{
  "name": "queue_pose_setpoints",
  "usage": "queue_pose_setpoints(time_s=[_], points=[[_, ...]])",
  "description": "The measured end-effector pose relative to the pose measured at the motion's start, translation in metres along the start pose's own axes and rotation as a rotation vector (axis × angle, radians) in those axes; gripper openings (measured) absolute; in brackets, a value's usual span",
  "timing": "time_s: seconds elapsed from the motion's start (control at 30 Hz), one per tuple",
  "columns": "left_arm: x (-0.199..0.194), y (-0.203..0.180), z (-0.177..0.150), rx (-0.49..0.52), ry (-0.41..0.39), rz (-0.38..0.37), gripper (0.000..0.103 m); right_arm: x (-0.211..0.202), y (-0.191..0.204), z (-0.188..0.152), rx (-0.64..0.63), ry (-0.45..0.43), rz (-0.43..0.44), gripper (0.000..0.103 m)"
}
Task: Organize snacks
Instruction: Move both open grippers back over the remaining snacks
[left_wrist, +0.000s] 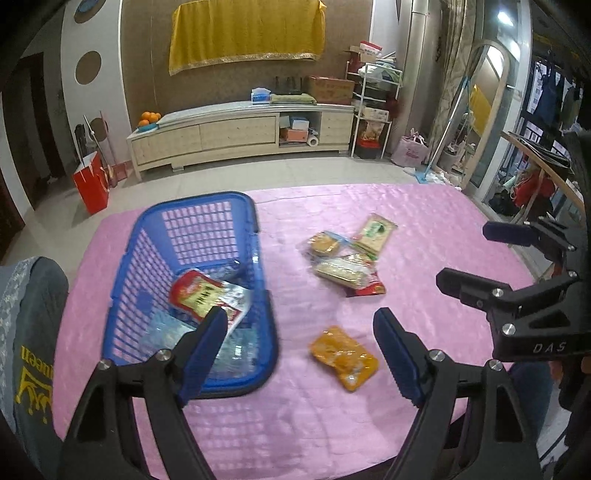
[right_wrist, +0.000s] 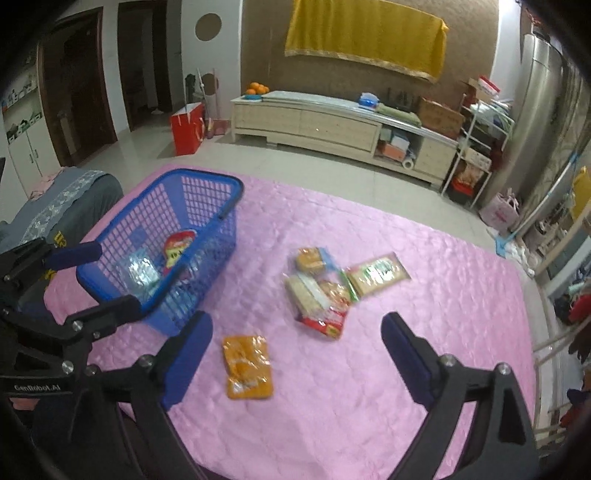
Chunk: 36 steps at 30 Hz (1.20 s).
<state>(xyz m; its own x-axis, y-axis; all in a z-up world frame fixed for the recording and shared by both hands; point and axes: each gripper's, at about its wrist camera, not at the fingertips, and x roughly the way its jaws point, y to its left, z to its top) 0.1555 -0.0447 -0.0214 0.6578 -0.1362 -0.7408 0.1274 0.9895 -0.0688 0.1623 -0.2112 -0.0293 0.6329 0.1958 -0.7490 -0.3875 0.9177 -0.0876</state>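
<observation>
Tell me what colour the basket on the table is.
Blue: the slotted plastic basket shows best in the left wrist view.

Basket (left_wrist: 192, 236) left of loose snacks (left_wrist: 343, 269)

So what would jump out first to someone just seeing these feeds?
The blue basket on the left of the pink tablecloth, already holding a red and yellow packet. Then the loose snacks right of it: an orange packet nearest, a small pile behind. Both the left gripper and right gripper hover open and empty.
</observation>
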Motion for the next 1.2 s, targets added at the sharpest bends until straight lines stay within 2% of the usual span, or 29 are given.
queue_pose_setpoints(time_s=[0.3,0.57,0.63,0.73,0.93,1.2], points=[[0.021,-0.046,-0.009,0.001,0.055,-0.029,0.079,-0.001,-0.048,-0.033,0.092,0.027,-0.005,0.095],[0.054,-0.078,-0.026,-0.003,0.128,-0.041,0.079,0.023,-0.082,-0.064,0.16,0.092,-0.018,0.095],[0.065,-0.079,-0.032,-0.038,0.151,-0.047,0.079,0.028,-0.088,-0.07,0.173,0.108,-0.014,0.098],[0.083,-0.083,-0.042,-0.032,0.191,-0.035,0.079,0.04,-0.096,-0.081,0.185,0.133,-0.011,0.101],[0.119,-0.083,-0.058,-0.071,0.269,0.0,0.079,0.067,-0.101,-0.097,0.194,0.19,-0.008,0.101],[0.155,-0.064,-0.068,-0.153,0.324,0.072,0.079,0.096,-0.091,-0.106,0.136,0.22,0.017,0.101]])
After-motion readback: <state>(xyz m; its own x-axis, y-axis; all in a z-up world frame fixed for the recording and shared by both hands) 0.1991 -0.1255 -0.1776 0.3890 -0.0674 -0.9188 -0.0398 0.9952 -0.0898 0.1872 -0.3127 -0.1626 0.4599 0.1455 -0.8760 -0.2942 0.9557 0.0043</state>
